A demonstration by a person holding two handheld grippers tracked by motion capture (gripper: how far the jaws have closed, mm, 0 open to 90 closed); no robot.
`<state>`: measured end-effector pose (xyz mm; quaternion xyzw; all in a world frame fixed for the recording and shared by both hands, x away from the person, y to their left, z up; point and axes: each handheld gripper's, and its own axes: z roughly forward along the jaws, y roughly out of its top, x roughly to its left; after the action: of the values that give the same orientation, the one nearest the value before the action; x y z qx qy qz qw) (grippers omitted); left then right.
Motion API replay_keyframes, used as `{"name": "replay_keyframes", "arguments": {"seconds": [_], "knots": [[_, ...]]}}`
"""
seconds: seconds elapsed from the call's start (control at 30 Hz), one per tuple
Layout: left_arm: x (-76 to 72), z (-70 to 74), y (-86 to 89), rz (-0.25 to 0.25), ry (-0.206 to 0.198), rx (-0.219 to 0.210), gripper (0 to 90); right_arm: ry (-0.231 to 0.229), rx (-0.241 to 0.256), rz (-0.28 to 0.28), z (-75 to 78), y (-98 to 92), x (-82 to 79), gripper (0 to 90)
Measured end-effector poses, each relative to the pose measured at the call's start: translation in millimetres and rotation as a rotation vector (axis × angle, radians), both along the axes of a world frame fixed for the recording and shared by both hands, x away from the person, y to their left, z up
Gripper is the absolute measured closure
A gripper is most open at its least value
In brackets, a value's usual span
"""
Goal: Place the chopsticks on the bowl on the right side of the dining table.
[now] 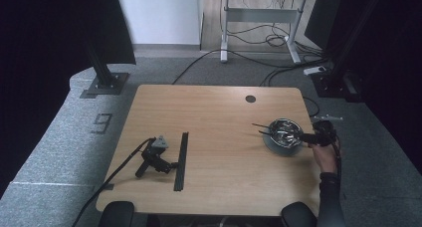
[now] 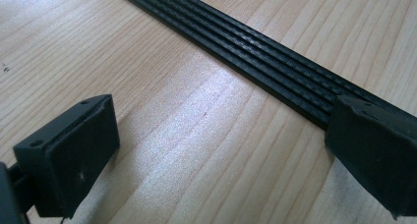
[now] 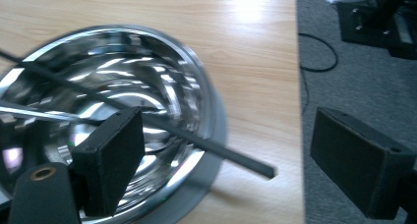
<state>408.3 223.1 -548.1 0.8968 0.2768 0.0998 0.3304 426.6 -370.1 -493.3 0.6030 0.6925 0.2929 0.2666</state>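
A shiny steel bowl [image 1: 283,132] [image 3: 128,71] sits on a grey saucer [image 1: 286,150] near the table's right edge. Two thin sticks [image 1: 261,128] lie across it and poke out to its left. My right gripper [image 1: 304,137] [image 3: 236,145], held by a gloved hand [image 1: 326,157], is open at the bowl's right rim. One black stick [image 3: 206,146] ends between its jaws, untouched by either. My left gripper [image 1: 169,165] [image 2: 221,130] lies open on the table with no hand on it. Its right jaw lies over a long black ribbed strip [image 1: 181,160] [image 2: 255,52].
The wooden table [image 1: 214,137] has a round cable hole [image 1: 250,98] at the back right. The left gripper's cable [image 1: 114,172] trails off the front left corner. Grey carpet, floor cables and a desk frame [image 1: 259,18] lie beyond the table.
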Motion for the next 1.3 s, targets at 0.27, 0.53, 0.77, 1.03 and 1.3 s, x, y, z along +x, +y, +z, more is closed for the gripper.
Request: {"name": "replay_keyframes", "arguments": {"seconds": [0.27,0.53,0.77,1.03,1.3], "knots": [[0.0,0.0,0.1,-0.001,0.000,0.000,0.0,-0.014,0.026,0.063,3.8,22.5,-16.8,14.2],[0.0,0.0,0.1,0.000,0.000,0.001,0.0,0.023,0.018,0.102,-5.4,37.1,-15.8,14.2],[0.0,0.0,0.0,0.000,0.000,0.000,0.0,0.046,0.003,0.106,-13.6,38.8,-10.3,13.4],[0.0,0.0,0.0,0.000,0.000,-0.001,0.0,0.040,-0.019,0.099,-19.1,34.7,-4.3,12.9],[0.0,0.0,0.0,0.000,0.000,0.000,0.0,0.034,-0.021,0.082,-22.6,27.7,1.0,12.4]]}}
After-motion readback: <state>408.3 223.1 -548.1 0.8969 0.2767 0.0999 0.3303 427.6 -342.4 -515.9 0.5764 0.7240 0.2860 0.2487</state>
